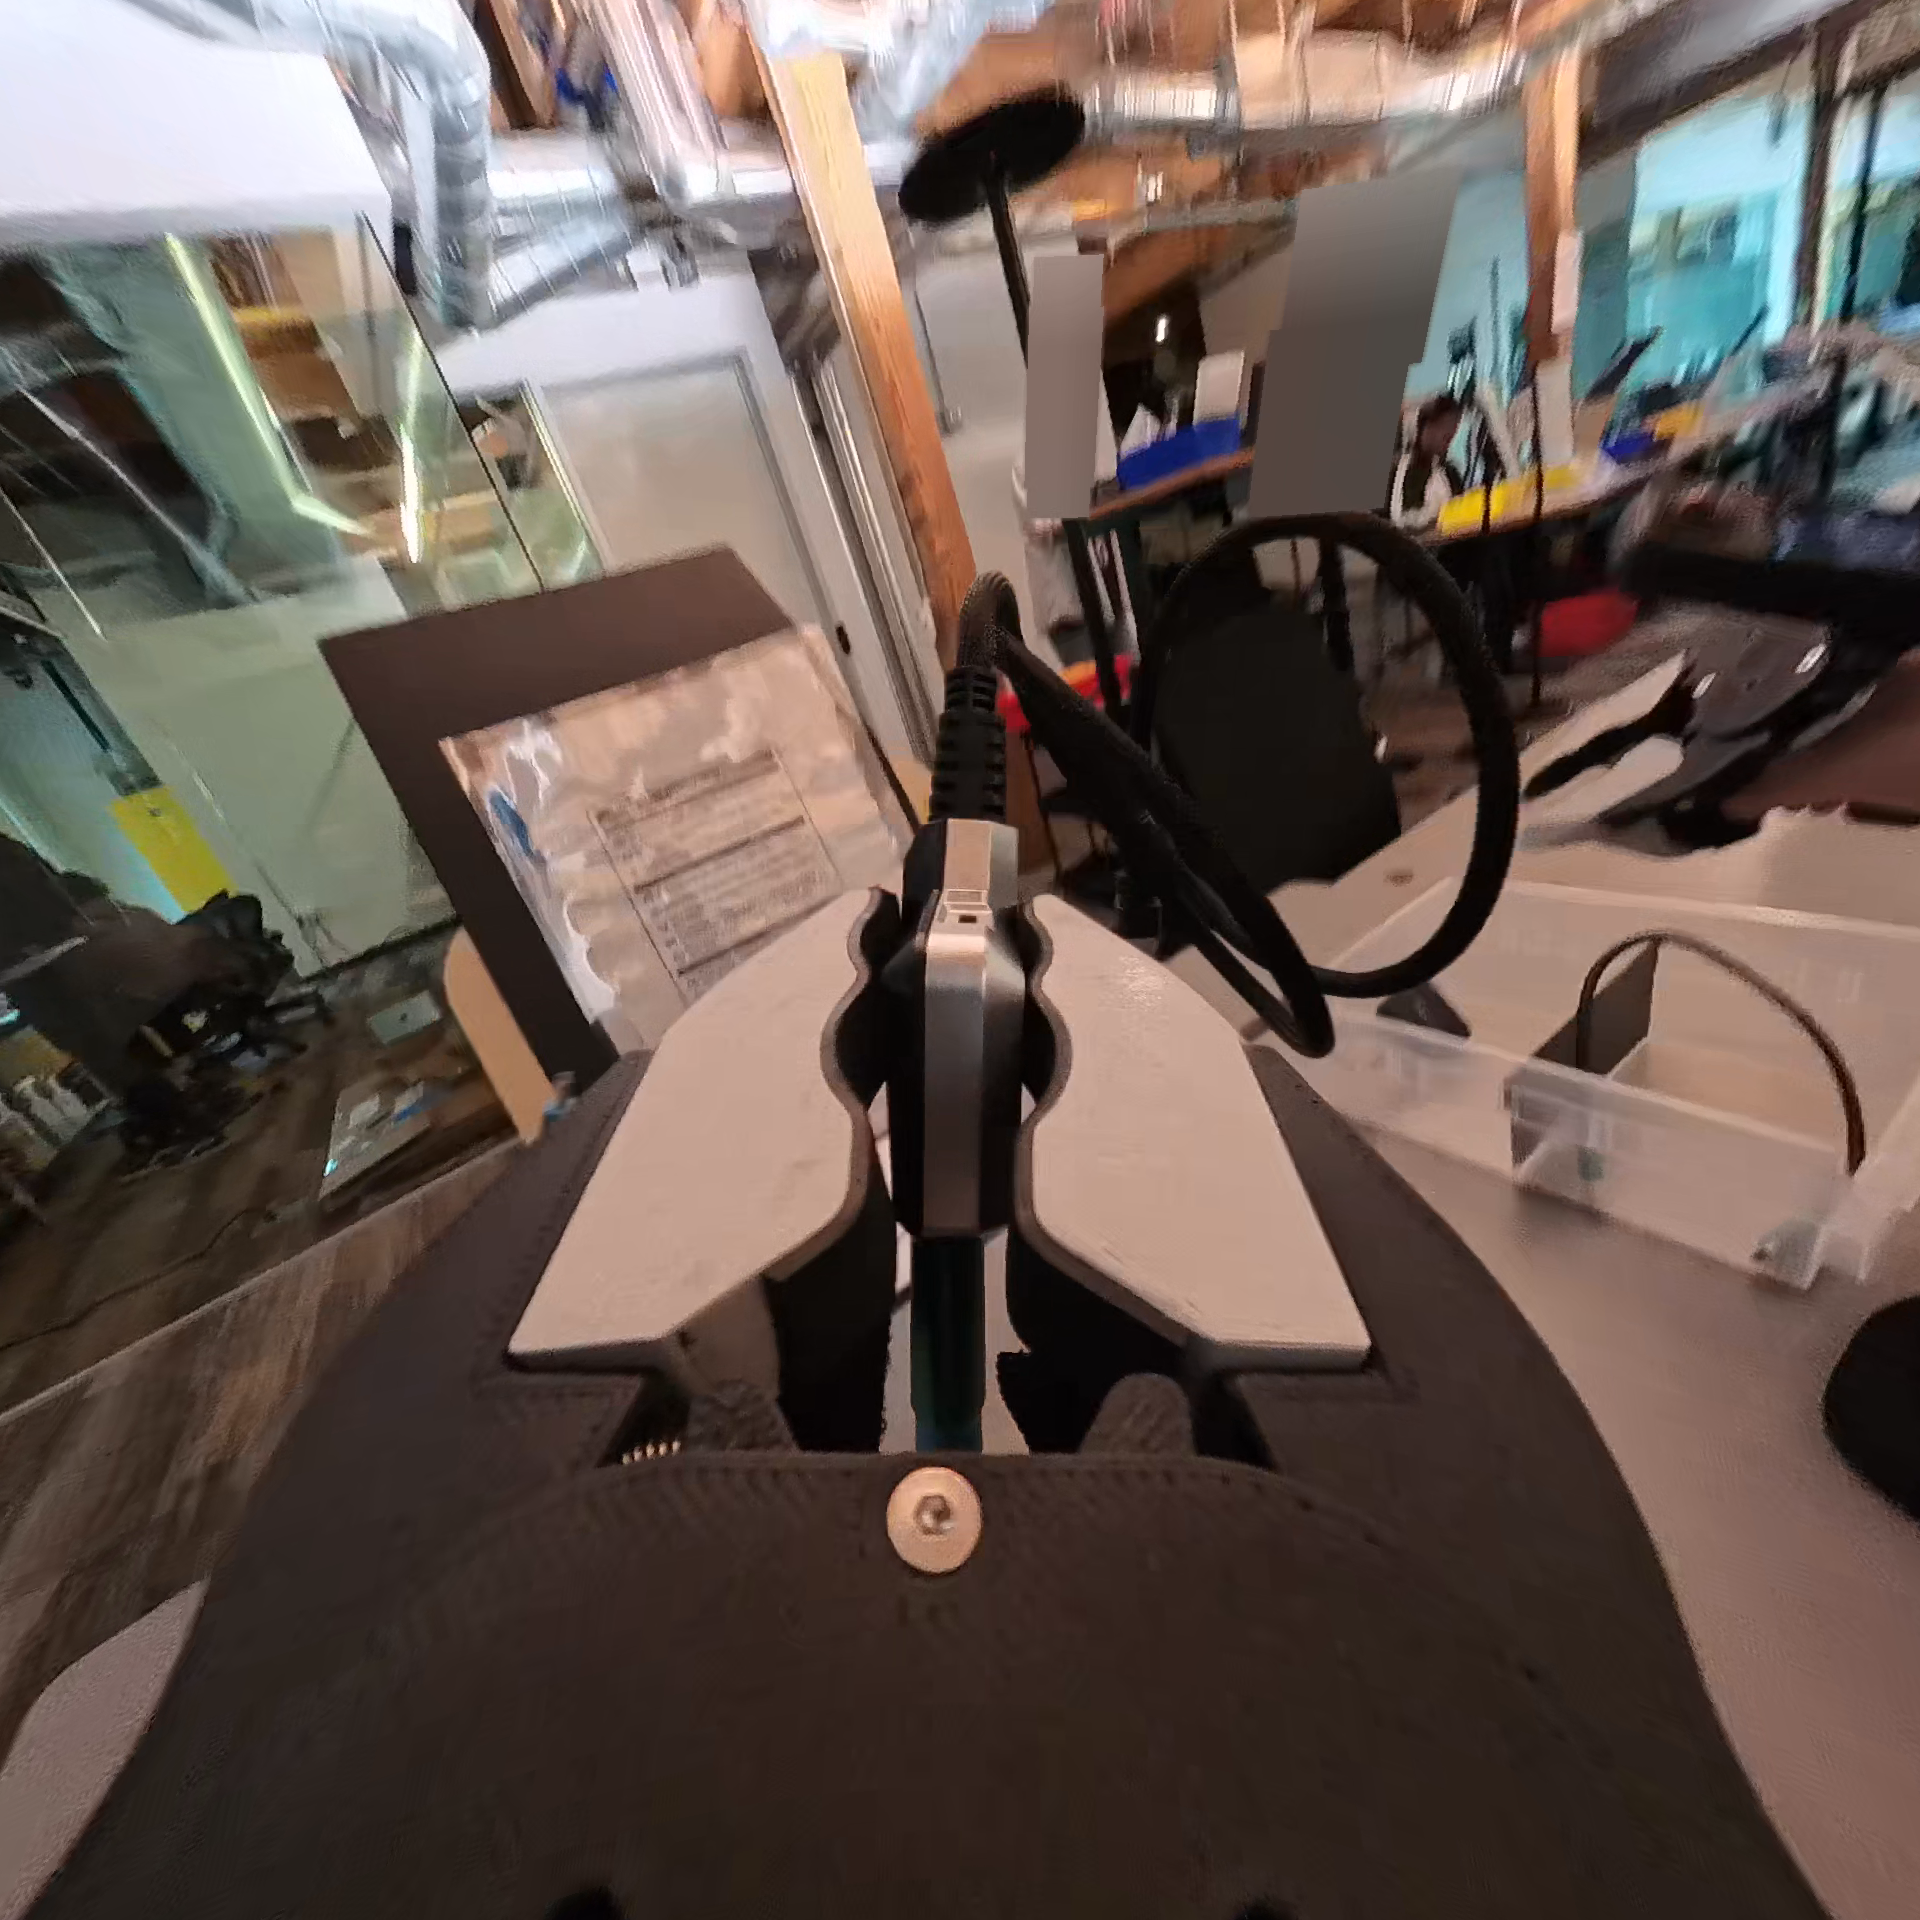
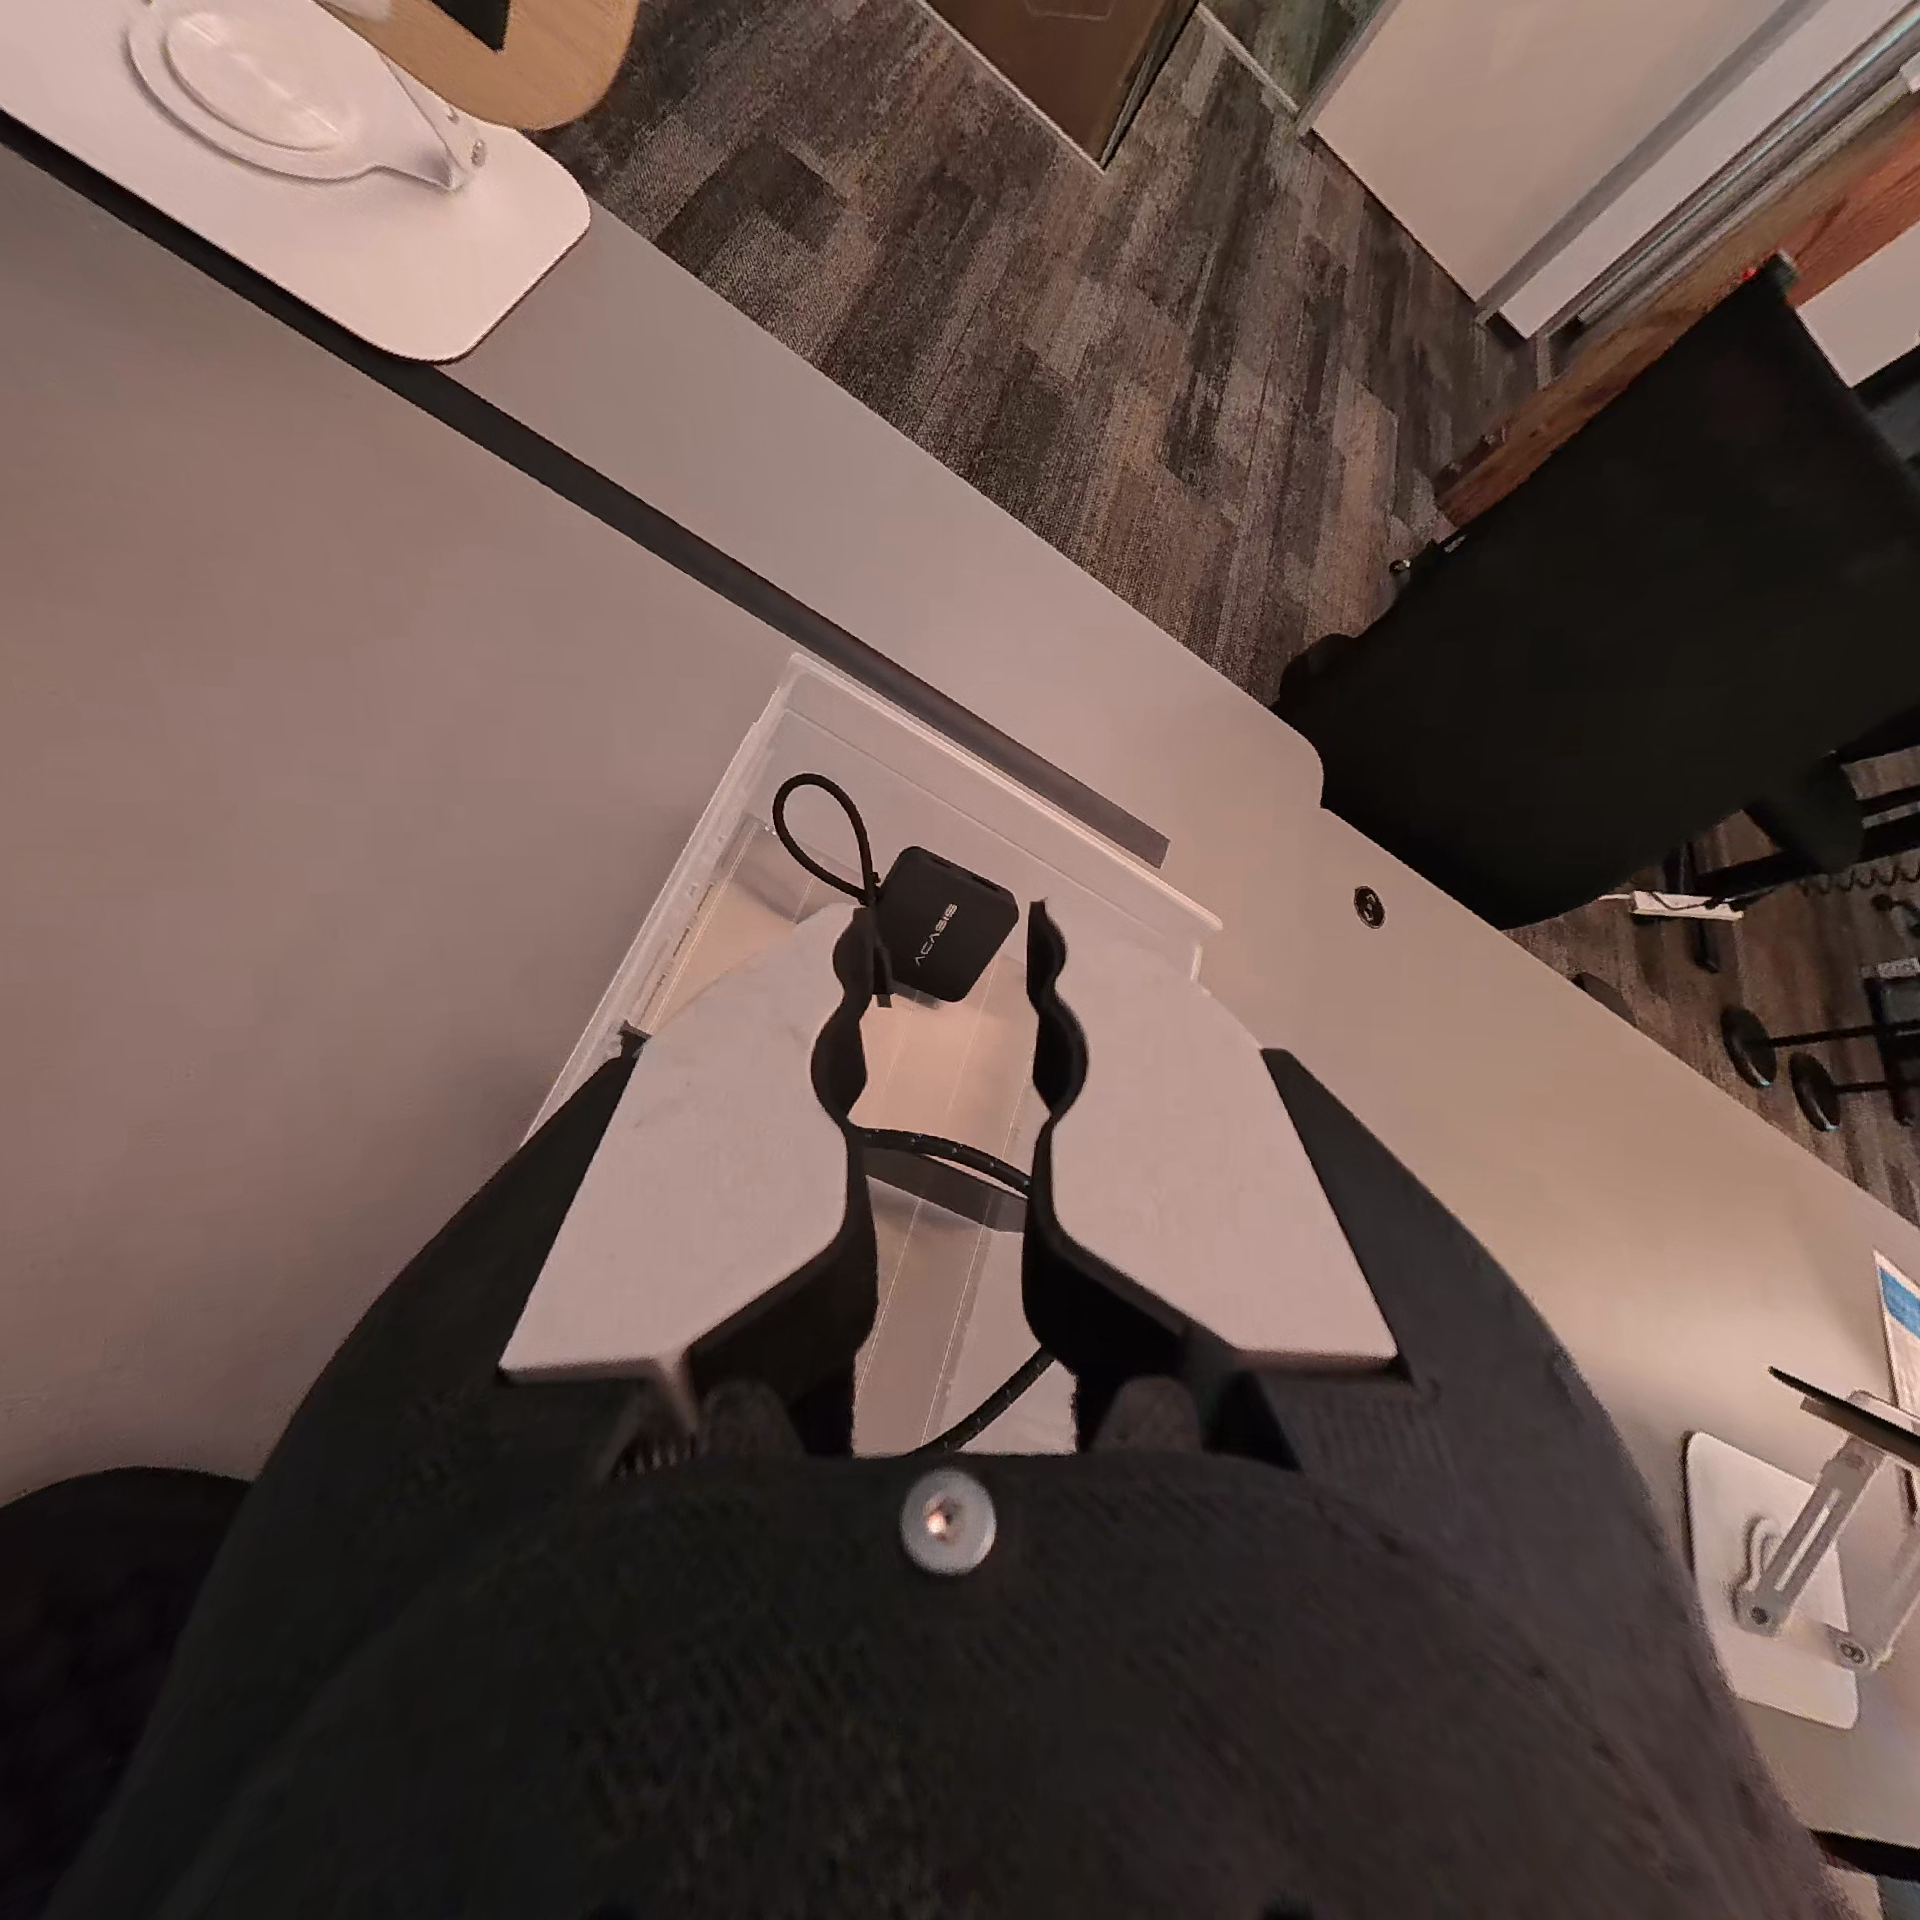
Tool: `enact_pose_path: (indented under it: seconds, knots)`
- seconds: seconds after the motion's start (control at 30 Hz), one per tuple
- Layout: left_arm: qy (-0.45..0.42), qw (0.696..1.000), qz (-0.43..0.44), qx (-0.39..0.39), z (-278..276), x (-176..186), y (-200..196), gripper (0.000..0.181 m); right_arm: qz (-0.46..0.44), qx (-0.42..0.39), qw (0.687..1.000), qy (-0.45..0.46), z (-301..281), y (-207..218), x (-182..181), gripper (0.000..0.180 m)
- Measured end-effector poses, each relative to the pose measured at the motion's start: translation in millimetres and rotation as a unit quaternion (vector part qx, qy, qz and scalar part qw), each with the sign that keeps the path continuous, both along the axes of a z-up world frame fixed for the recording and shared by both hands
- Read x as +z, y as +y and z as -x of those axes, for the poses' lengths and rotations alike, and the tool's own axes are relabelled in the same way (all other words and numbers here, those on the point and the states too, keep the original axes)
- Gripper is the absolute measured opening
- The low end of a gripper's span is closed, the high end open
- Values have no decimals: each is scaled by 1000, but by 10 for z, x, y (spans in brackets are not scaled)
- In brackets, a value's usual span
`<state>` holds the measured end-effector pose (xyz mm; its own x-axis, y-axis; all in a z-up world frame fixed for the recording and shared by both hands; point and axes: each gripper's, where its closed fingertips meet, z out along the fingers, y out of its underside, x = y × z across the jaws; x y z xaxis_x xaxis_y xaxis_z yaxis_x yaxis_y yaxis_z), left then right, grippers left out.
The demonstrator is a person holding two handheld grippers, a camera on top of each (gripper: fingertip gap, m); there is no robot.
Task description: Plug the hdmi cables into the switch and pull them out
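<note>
The left gripper (image 1: 954,935) clamps a black-and-silver HDMI cable plug (image 1: 958,1023) raised above the table, while the right gripper (image 2: 943,935) hovers unclenched over the small black square switch (image 2: 948,938) inside a clear plastic tray (image 2: 727,821).

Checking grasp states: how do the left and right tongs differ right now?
The left tongs are shut on an HDMI plug, raised and facing the room; the right tongs are open and empty, pointing down over the switch in a clear tray. Both have white-topped black fingers.
</note>
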<state>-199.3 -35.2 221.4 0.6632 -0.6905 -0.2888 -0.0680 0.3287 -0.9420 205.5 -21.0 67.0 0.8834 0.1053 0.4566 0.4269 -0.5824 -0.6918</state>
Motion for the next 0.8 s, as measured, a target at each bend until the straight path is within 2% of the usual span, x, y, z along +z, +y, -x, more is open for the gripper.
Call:
enact_pose_path:
  seconds: [0.03,0.23,0.4,0.5,0.63,0.7,0.8]
  knots:
    - [-22,1000,-11,-14,39,78,-85,21,-1,4,1000,-3,27,0,9,29]
    - [-118,981,-61,-143,73,405,-703,20,-31,89,995,21,469,50,144,29]
    - [-165,944,-8,-284,-120,426,-952,21,-81,237,961,115,1202,49,380,28]
    - [-181,914,62,-358,-301,350,-907,21,-121,325,921,174,1584,-28,594,27]
    - [-212,862,169,-429,-498,205,-670,21,-207,405,863,220,1865,-165,934,25]
    - [-232,836,221,-446,-566,117,-490,21,-230,450,820,269,2002,-296,1068,25]
    - [-255,804,281,-457,-666,-33,-234,21,-218,517,740,371,2224,-508,1178,30]
